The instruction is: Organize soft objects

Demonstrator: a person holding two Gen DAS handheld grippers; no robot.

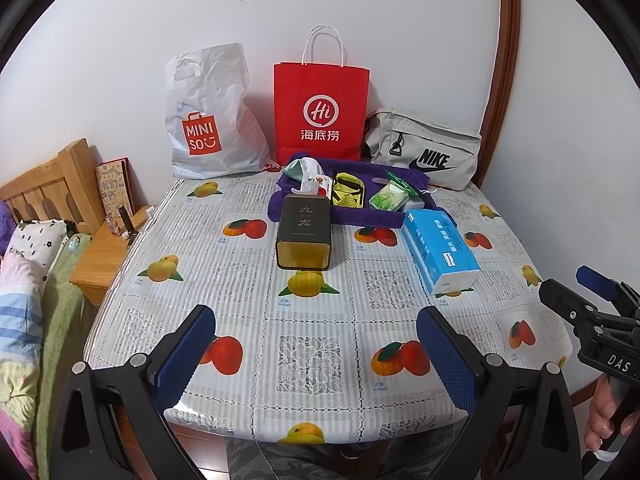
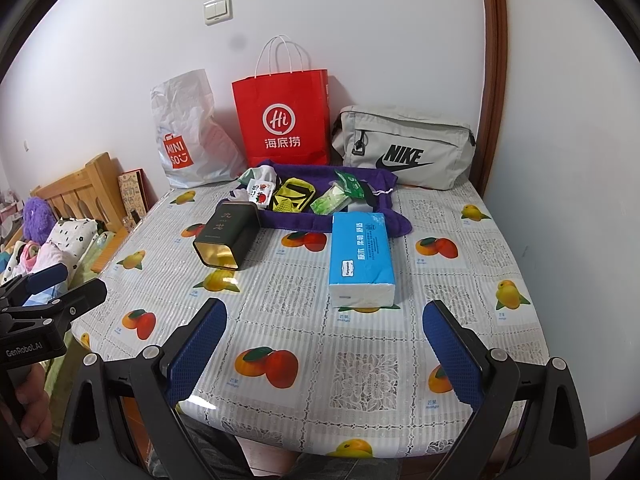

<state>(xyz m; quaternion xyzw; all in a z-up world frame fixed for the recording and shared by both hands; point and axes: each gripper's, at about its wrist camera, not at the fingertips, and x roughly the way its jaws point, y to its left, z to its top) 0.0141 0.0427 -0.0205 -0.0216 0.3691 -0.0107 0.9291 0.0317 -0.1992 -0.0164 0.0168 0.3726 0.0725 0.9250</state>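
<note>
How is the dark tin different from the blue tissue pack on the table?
The dark tin is a rigid box lying with its gold open end toward the camera; the blue tissue pack is a soft, sealed wrapper. The tin is dark green-black; the pack is bright blue and white. Both lie flat before the purple cloth.

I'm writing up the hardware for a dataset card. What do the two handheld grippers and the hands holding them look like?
Both are black, angular frames with silver screws. The left gripper and right gripper each carry two flat fingers faced with dark blue textured pads. White lettering marks the bodies: "DAS" on the right, "GenRobot.AI" on the left. Bare hands grip black handles; no sleeves or cables are visible.
</note>
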